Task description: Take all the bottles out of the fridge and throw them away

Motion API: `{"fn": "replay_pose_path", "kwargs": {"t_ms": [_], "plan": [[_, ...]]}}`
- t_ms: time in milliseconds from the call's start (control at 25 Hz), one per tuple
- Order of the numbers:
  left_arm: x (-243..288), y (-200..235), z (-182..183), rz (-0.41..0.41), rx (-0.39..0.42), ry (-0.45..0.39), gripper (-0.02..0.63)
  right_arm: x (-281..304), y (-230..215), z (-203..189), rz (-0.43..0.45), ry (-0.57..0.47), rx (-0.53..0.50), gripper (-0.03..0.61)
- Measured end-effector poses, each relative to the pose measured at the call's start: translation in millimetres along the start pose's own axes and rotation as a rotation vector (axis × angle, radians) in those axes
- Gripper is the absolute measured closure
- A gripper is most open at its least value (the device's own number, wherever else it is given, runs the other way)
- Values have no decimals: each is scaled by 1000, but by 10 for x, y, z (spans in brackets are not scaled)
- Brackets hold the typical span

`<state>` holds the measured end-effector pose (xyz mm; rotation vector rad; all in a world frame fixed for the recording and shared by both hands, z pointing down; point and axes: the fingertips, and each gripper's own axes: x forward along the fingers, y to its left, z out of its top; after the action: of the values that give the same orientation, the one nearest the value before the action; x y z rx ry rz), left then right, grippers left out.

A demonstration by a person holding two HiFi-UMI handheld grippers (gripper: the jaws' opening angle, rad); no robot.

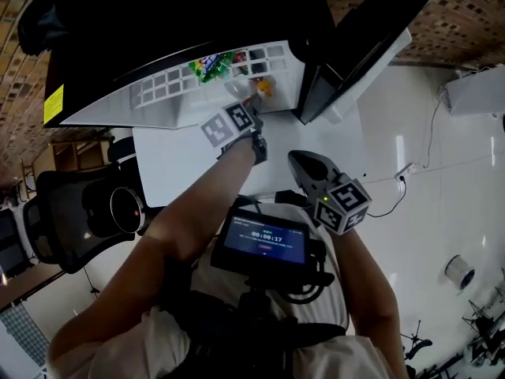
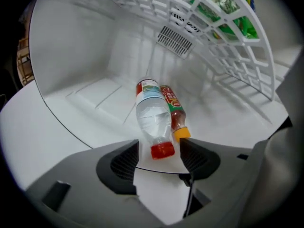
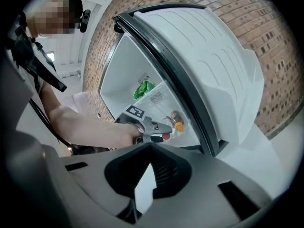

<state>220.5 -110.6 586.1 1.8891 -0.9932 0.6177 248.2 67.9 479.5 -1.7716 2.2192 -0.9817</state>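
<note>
Two bottles lie side by side on the white fridge floor (image 2: 90, 99). One is a clear water bottle (image 2: 153, 120) with a red cap. The other, a smaller bottle (image 2: 175, 113), holds red-brown liquid and has an orange cap (image 1: 264, 88). My left gripper (image 2: 159, 156) reaches into the fridge and is open. The water bottle's red cap sits between the pads, with gaps on both sides. My right gripper (image 3: 151, 151) is shut and empty, held back outside the fridge (image 1: 298, 160), pointing toward it.
A white wire shelf (image 2: 213, 56) above the bottles carries a green packet (image 2: 228, 8). The open fridge door (image 1: 371, 38) stands at the right. A black chair (image 1: 71, 219) is at the left, and a cable (image 1: 402, 172) crosses the floor at the right.
</note>
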Motion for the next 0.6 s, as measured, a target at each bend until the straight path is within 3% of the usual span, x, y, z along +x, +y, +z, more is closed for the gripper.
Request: {"fn": "replay_pose_path", "kwargs": {"t_ms": [240, 280, 600], "plan": [[37, 145, 66, 54, -20, -22, 335, 11, 28, -116, 17, 57, -16, 577], [39, 113, 58, 35, -35, -23, 443, -2, 14, -139, 20, 64, -13, 577], [-91, 68, 125, -165, -113, -10, 459, 14, -98, -204, 64, 106, -1, 577]]}}
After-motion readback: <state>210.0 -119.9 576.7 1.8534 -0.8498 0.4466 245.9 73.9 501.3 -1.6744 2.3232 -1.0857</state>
